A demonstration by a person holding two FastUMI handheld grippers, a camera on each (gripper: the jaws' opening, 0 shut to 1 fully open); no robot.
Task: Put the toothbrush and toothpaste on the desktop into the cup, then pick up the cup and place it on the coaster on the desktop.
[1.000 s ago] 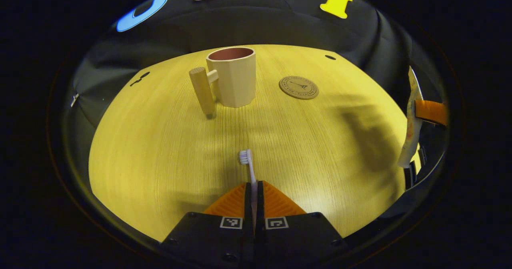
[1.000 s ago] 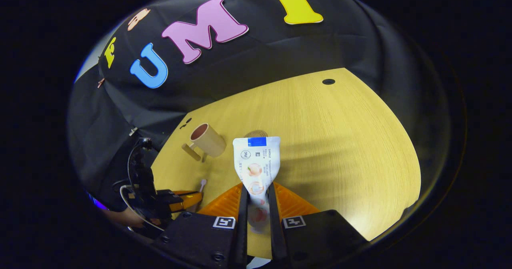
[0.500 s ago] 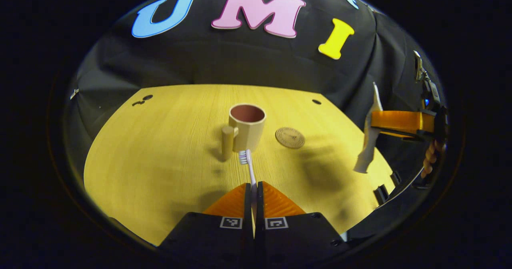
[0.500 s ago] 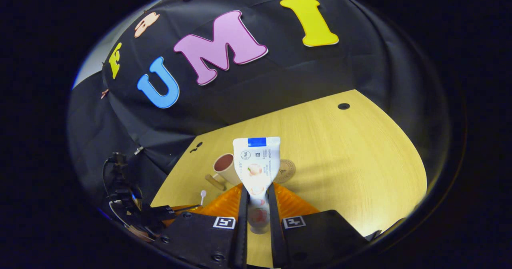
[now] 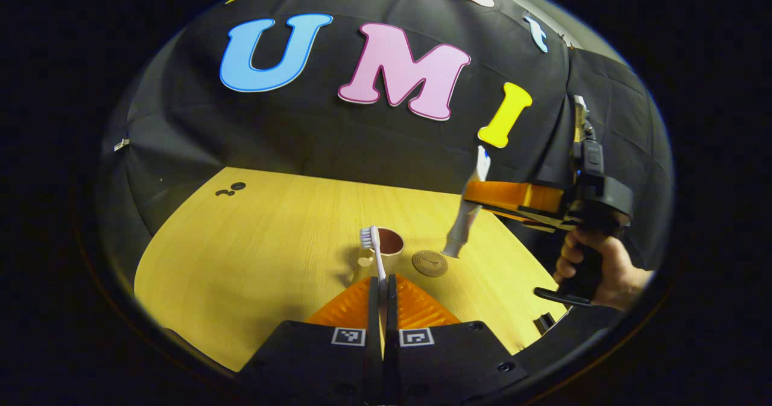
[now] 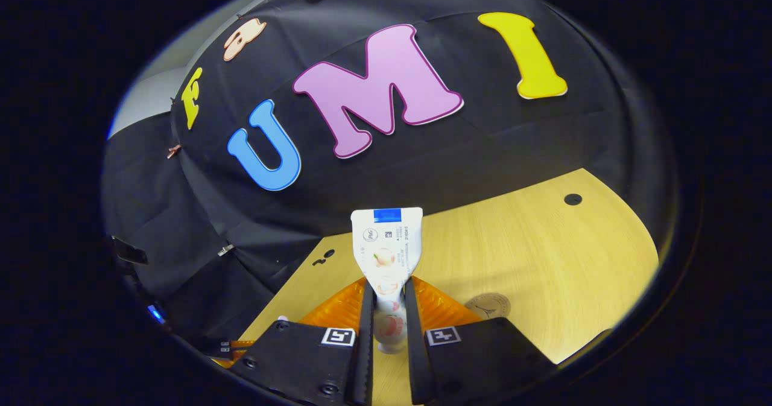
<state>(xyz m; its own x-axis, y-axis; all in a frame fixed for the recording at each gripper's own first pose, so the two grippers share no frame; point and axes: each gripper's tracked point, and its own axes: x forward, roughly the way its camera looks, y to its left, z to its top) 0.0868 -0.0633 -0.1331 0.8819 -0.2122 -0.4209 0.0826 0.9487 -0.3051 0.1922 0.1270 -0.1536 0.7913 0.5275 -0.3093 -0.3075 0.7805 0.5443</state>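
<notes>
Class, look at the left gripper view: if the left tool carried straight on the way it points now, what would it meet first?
Probably the beige faceted cup with the wooden peg handle: the white toothbrush held in the left tool lines up with its open mouth. Depth is unclear, so it may lie lower.
</notes>
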